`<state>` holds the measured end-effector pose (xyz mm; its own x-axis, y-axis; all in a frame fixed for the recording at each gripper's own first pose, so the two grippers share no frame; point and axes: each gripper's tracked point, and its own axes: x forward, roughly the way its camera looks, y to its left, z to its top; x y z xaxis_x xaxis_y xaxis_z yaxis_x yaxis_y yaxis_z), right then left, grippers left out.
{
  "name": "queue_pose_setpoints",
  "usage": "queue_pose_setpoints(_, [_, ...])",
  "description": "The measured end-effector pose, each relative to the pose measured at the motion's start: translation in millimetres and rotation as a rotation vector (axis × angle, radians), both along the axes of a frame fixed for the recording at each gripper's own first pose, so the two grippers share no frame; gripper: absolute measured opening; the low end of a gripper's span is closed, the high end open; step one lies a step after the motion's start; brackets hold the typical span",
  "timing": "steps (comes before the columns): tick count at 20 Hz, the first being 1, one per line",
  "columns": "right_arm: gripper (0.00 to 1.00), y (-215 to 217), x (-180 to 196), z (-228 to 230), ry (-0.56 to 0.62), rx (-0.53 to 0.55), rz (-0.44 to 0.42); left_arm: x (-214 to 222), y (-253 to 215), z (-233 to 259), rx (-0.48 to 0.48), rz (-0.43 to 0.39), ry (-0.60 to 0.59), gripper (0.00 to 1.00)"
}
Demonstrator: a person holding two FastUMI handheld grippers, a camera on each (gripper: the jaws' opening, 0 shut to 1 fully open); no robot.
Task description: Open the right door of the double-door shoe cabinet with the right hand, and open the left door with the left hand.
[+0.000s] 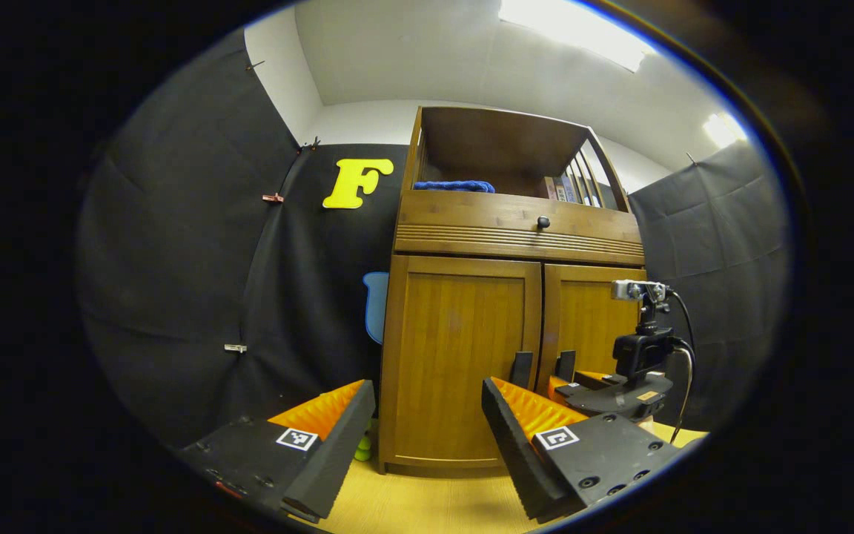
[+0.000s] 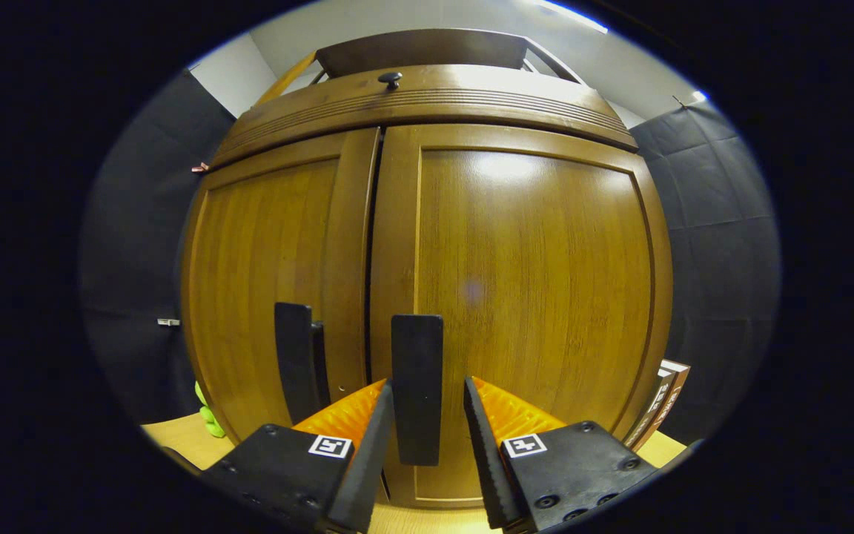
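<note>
The wooden shoe cabinet [image 1: 516, 245] stands ahead with both doors shut. In the left gripper view its left door [image 1: 460, 356] and right door [image 1: 590, 319] each carry an upright dark handle by the middle seam. My left gripper [image 1: 427, 426] hangs open a short way in front of the left door, holding nothing. In the right gripper view my right gripper [image 2: 427, 389] is close to the right door [image 2: 531, 297], its fingers on either side of the right handle [image 2: 417, 371] with a small gap on one side. The left handle [image 2: 297, 367] stands just beside it. The right gripper [image 1: 566, 378] also shows at the right handle.
Above the doors runs a drawer with a dark knob [image 1: 543, 222]. An open shelf on top holds a blue cloth [image 1: 454, 186] and books [image 1: 564, 189]. A green object [image 1: 362, 447] lies at the cabinet's left foot, and books [image 2: 664, 400] lean at its right side.
</note>
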<state>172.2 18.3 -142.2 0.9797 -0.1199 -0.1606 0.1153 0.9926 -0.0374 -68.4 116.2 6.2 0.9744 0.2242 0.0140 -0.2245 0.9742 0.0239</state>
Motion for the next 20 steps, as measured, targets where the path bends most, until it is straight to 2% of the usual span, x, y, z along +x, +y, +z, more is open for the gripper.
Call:
queue_pose_setpoints(2, [0.60, 6.6, 2.0, -7.3, 0.024, 0.015, 0.018, 1.5, -2.3, -1.5, 0.005, -0.003, 0.007, 0.91])
queue_pose_setpoints(3, [0.41, 3.8, 13.4, -5.3, 0.014, 0.010, 0.010, 2.8, -3.6, -1.7, 0.005, -0.007, 0.012, 0.91])
queue_pose_setpoints(6, [0.34, 5.4, 4.9, -7.1, 0.006, -0.020, 0.014, 0.4, -5.7, -6.2, 0.011, -0.006, 0.029, 0.91])
queue_pose_setpoints(8, [0.22, 5.4, 4.7, -8.4, 0.016, -0.018, 0.023, -0.5, -5.0, -6.2, 0.011, 0.002, 0.032, 0.91])
queue_pose_setpoints(11, [0.22, 6.6, 0.1, -6.4, 0.025, -0.035, 0.052, -0.7, -8.8, -6.7, 0.003, -0.003, 0.039, 0.91])
queue_pose_setpoints(12, [0.25, 6.3, -2.9, -5.9, 0.030, -0.038, 0.062, -0.7, -10.9, -6.3, 0.006, -0.008, 0.036, 0.91])
queue_pose_setpoints(15, [0.20, 8.7, -18.4, -5.5, 0.048, -0.023, 0.100, 0.1, -18.1, -8.7, 0.010, -0.019, 0.040, 0.91])
queue_pose_setpoints(20, [0.23, 8.6, -38.4, 1.7, 0.063, -0.010, 0.164, 4.8, -36.4, -18.0, 0.003, -0.061, 0.068, 0.90])
